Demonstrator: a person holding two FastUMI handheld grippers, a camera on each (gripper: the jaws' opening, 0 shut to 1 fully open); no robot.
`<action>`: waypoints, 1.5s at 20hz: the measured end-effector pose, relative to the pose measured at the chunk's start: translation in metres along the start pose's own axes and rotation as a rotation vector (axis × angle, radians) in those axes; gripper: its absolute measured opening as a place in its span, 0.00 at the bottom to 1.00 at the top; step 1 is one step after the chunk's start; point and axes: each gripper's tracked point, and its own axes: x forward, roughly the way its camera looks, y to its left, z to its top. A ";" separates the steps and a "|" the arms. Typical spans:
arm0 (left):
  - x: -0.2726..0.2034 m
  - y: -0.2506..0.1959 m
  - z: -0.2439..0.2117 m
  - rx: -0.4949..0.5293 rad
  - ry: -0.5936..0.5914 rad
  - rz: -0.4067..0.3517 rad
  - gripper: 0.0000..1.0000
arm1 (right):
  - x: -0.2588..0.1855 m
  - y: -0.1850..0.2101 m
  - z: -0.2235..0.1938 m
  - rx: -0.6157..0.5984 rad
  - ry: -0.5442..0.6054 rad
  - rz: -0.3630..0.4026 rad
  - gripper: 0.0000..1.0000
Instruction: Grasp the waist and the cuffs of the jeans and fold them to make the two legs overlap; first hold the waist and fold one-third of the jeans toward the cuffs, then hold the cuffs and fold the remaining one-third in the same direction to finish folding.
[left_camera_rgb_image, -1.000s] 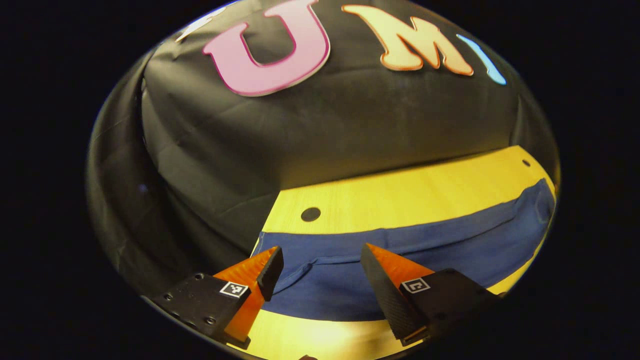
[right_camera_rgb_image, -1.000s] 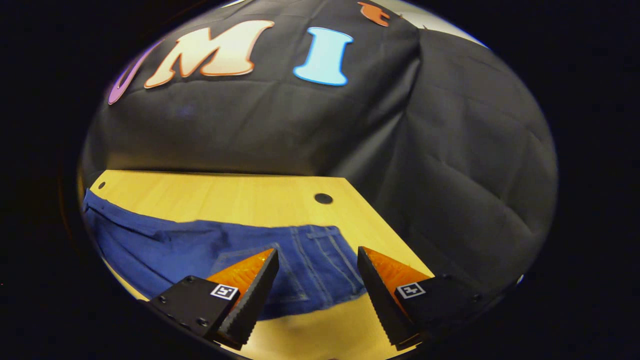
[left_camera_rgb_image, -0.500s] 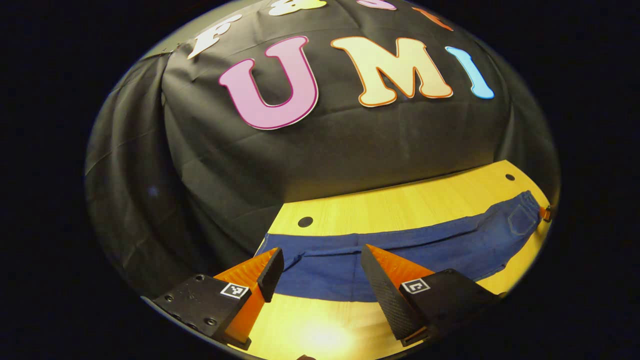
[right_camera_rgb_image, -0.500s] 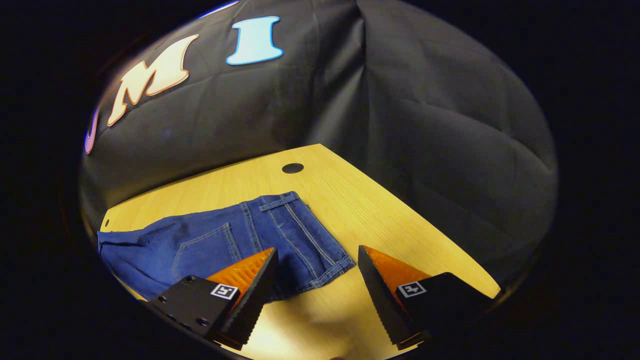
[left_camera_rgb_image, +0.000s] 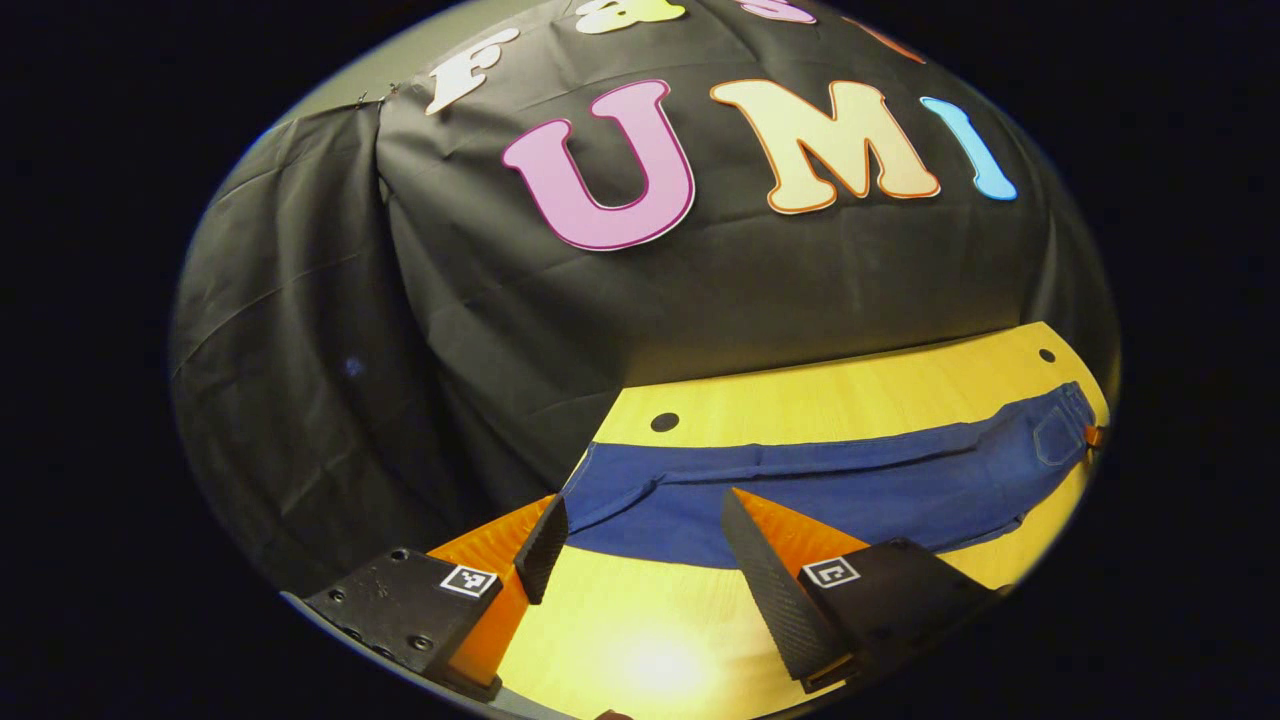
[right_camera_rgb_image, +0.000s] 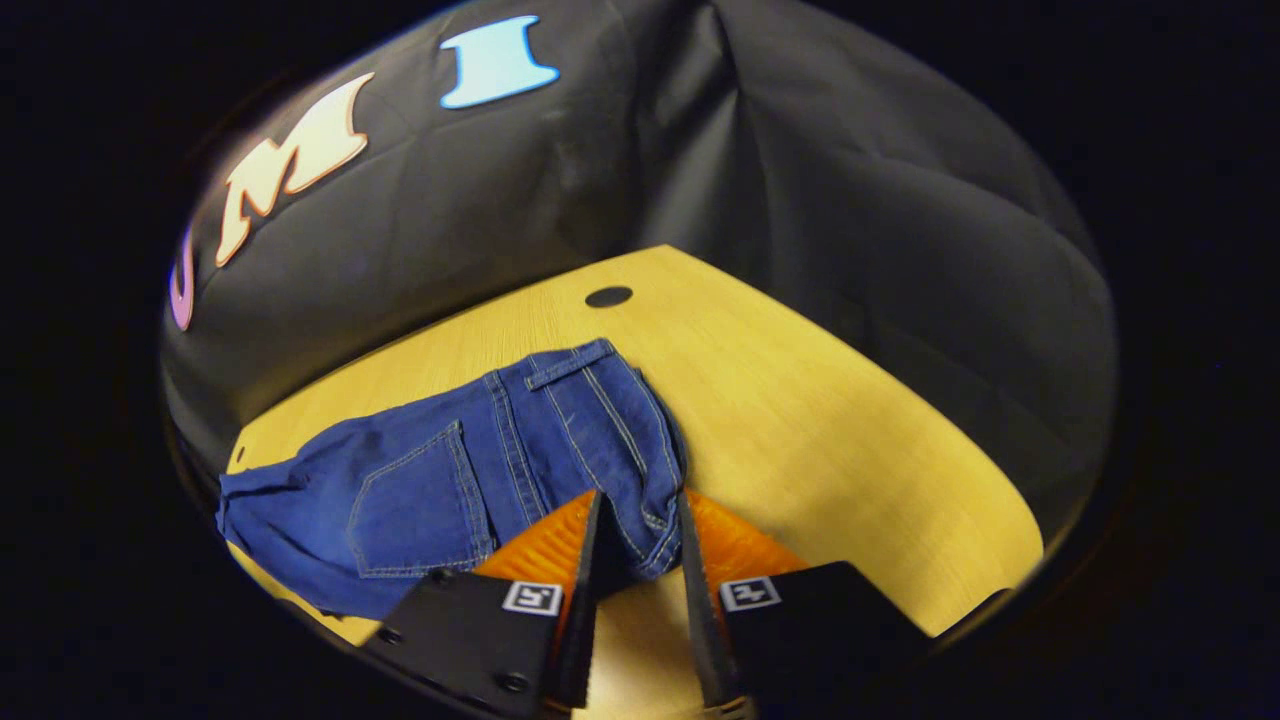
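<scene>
on the worktop (right_camera_rgb_image: 800, 400), the right gripper (right_camera_rgb_image: 640, 545) has nearly closed around the jeans' (right_camera_rgb_image: 480, 470) waist corner; contact is hard to confirm. the left gripper (left_camera_rgb_image: 640, 540) gapes wide, empty, near the cuffs, whose hem its fingers partly hide.

We see a wooden table (left_camera_rgb_image: 820, 400) with a light yellow top and a fine grain. It has small round dark holes (left_camera_rgb_image: 664, 422) near its far corners – one more hole (right_camera_rgb_image: 608, 297) shows in the right gripper view. Behind the table hangs a black cloth wall (left_camera_rgb_image: 450, 300) with many creases and folds. A bright spot of light (left_camera_rgb_image: 650, 665) shines on the near part of the table.
</scene>
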 end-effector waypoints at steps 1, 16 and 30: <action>-0.001 -0.002 0.001 -0.005 -0.001 -0.002 0.95 | 0.001 0.002 0.001 -0.011 -0.007 -0.003 0.19; -0.003 -0.008 -0.003 -0.060 -0.003 -0.062 0.95 | 0.015 -0.095 0.064 -0.027 -0.069 -0.174 0.07; 0.037 0.036 -0.012 -0.102 0.006 -0.153 0.95 | -0.079 -0.049 0.151 -0.067 -0.354 0.083 0.08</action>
